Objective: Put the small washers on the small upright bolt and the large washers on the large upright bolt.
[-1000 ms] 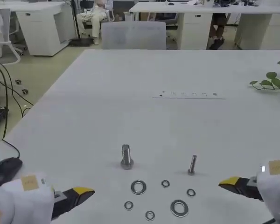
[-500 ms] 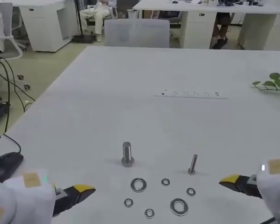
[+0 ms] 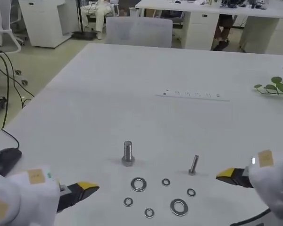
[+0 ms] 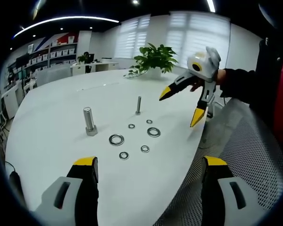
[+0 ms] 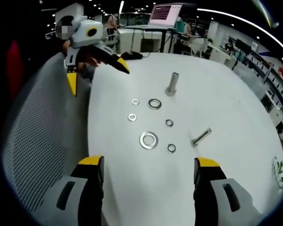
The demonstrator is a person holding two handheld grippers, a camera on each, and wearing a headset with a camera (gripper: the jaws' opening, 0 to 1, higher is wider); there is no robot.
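Note:
Near the front of the white table (image 3: pixel 132 94) the large bolt (image 3: pixel 128 153) stands upright, with the small bolt (image 3: pixel 194 165) to its right. In front of them lie two large washers (image 3: pixel 138 184) (image 3: pixel 179 206) and several small washers (image 3: pixel 166 181). My left gripper (image 3: pixel 82 190) is low on the left, open and empty, about a hand's width from the washers. My right gripper (image 3: pixel 228 176) hovers right of the small bolt, also open and empty. In the left gripper view the jaws (image 4: pixel 148 165) frame the washers (image 4: pixel 116 139) and both bolts (image 4: pixel 88 121). The right gripper view (image 5: pixel 148 164) shows the same group (image 5: pixel 149 140).
A potted plant's leaves (image 3: pixel 276 84) lie at the table's right edge. A flush socket strip (image 3: pixel 191 95) sits mid-table. A grey chair (image 3: pixel 139 32) stands at the far edge. Cables and a black device (image 3: pixel 2 160) are off the left edge. People sit at desks behind.
My right gripper has edged a little toward the small bolt. The head camera has tipped slightly. Bolts and washers have not moved.

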